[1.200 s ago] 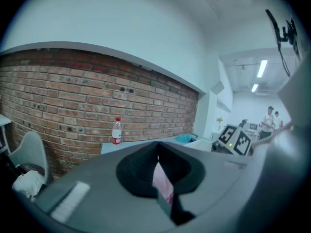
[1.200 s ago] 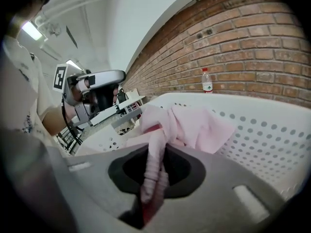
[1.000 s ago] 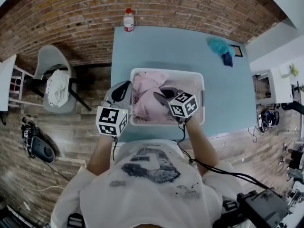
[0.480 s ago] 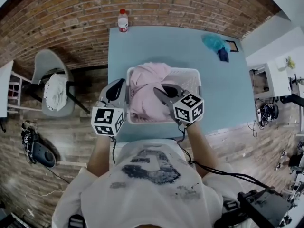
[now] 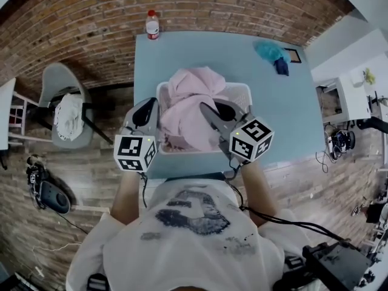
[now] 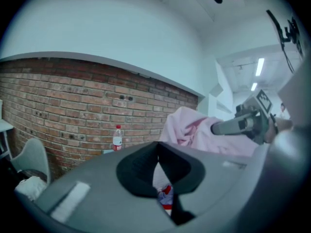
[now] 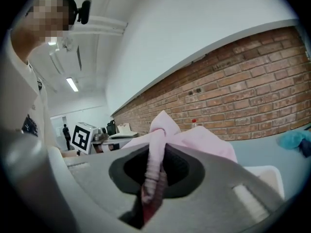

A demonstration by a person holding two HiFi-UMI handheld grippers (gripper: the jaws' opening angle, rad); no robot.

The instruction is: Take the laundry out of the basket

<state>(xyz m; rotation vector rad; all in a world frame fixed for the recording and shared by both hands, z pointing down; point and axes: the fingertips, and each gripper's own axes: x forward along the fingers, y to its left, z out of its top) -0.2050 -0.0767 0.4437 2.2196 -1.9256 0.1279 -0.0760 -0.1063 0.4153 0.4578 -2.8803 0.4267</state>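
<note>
A: Widest thing in shot is that rough red brick wall [image 6: 58, 106], with the smooth pale-blue table [image 5: 242, 59] flat against it.

B: And square on the table sits the white basket [image 5: 240, 91], a rounded rectangle of perforated plastic.

A: The laundry is the story here: a soft pink garment [image 5: 191, 102], crumpled and folded, heaped in a peak above the basket's rim with its lower part down inside.

B: The right gripper [image 7: 154, 176] has it. The jaws are pinched nearly together on a ribbed, rope-like twist of that pink cloth.

A: The left gripper [image 6: 158, 164]?

B: It's just beside the basket's left wall, with the grey jaws drawn to a thin slit and nothing between them.

A: Smaller bits: a rumpled teal cloth [image 5: 267, 50] at the far right corner, and a clear bottle [image 5: 152, 25] with a red cap standing upright at the far left edge.
</note>
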